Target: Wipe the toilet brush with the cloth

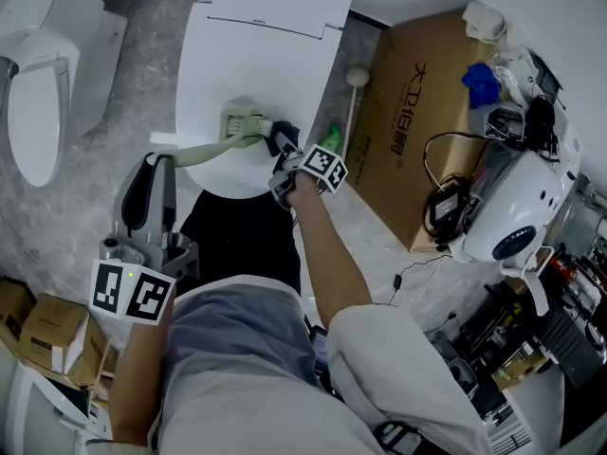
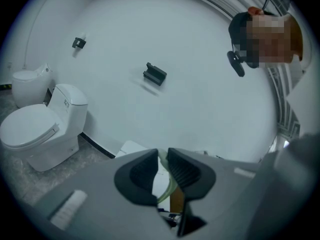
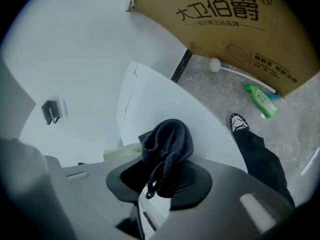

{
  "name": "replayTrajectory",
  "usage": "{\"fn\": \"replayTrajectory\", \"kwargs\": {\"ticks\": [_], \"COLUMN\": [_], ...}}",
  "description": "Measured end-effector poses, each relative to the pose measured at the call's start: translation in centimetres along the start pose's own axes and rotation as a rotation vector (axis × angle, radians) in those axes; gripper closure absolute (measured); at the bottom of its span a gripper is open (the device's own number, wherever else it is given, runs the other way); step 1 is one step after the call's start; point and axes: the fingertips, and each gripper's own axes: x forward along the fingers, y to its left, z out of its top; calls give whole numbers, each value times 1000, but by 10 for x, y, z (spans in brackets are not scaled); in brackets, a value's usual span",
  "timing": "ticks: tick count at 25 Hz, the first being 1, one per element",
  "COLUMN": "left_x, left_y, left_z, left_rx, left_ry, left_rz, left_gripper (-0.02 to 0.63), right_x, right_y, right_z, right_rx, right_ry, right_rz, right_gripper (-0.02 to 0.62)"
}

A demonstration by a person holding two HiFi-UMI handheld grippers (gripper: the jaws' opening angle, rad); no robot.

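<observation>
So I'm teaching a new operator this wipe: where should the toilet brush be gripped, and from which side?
Grip the toilet brush by its handle's tail end, from the person's side, as the left hand-held gripper does. The long thin handle fits between the jaws, and the brush head lies on the toilet lid, free for the cloth in the right hand-held gripper.

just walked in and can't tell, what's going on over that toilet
A person stands over a closed toilet with a gripper in each hand. The left gripper is shut on the pale green handle of a toilet brush, whose head lies on the lid. The right gripper is shut on a dark cloth, held right at the brush head. Whether they touch is unclear.
</observation>
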Motion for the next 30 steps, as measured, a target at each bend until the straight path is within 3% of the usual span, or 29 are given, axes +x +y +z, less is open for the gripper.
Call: {"fn": "replayTrajectory", "kwargs": {"ticks": [9, 14, 27, 30], "left_x": [2, 3, 4, 4], "left_y": [-2, -1, -3, -3], "left_z": [0, 1, 1, 2], "left_rx": [13, 19, 45, 46], "left_ry": [14, 24, 31, 32], "left_rz": [-26, -15, -51, -58], "left_gripper": [606, 606, 606, 606], "right_x": [-6, -9, -17, -18], "right_y": [-5, -10, -13, -14], "right_z": [-11, -16, -34, -40], "right_rx": [95, 248, 243, 150], "right_ry": [-71, -173, -254, -245], "right_rz": [7, 60, 43, -12], "right_gripper": [500, 500, 502, 502]}}
